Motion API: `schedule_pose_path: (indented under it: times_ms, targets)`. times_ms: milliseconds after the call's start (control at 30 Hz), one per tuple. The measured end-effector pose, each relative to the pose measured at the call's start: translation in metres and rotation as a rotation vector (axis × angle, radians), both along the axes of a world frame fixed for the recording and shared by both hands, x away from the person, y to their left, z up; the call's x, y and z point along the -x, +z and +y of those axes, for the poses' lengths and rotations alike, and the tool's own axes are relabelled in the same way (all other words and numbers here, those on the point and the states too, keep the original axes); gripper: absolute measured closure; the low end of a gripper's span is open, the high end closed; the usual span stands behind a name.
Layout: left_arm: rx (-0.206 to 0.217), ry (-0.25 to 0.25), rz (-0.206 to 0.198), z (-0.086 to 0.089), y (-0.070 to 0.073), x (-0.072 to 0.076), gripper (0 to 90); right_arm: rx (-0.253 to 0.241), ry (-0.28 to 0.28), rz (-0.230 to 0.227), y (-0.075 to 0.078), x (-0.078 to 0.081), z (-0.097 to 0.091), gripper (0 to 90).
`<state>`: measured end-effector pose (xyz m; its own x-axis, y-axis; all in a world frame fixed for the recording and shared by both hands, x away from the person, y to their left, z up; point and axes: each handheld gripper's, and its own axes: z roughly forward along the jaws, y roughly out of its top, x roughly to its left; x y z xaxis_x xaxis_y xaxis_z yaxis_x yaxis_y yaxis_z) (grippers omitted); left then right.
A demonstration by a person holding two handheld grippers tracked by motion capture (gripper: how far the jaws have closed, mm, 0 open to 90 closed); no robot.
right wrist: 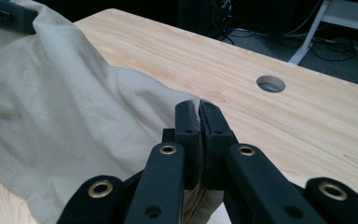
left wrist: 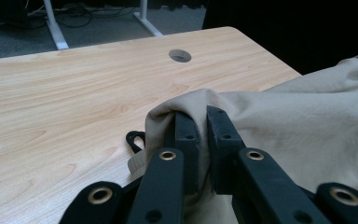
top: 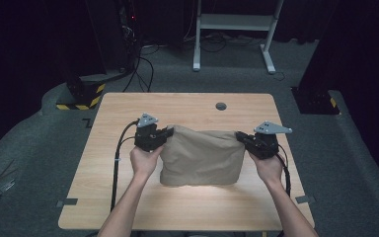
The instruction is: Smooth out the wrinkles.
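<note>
Lying on the table, one beige cloth is clamped at opposite top corners by two grippers: left gripper and right gripper, both jaws pinched tight.

Both forearms reach in from the near edge, spread apart, each hand wrapped around a gripper body from behind. The left gripper points inward to the right with its jaws pinched together on a fold of cloth. The right gripper points inward to the left, jaws likewise clamped tight on the cloth's opposite corner.
</note>
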<state>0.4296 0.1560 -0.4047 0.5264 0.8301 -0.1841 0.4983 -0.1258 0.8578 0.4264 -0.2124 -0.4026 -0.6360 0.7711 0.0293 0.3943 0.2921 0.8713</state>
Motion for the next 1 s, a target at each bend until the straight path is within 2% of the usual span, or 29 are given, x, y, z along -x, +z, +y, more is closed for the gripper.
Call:
schedule_pose_path:
  times_ms: [300, 500, 733, 1000]
  targets:
    - [-0.011, 0.008, 0.008, 0.002, -0.004, -0.011, 84.4, -0.007, -0.022, 0.012, -0.006, -0.010, 0.003, 87.4]
    - [-0.032, 0.013, 0.001, 0.001, -0.003, -0.017, 84.3, 0.009, -0.041, 0.007, -0.005, -0.016, 0.005, 87.3]
    - [-0.042, 0.018, 0.008, -0.001, -0.007, -0.026, 84.2, 0.034, -0.080, 0.021, -0.015, -0.026, 0.008, 87.4]
    - [-0.055, 0.024, 0.013, -0.003, -0.010, -0.032, 84.3, 0.045, -0.087, 0.018, -0.018, -0.031, 0.010, 87.3]
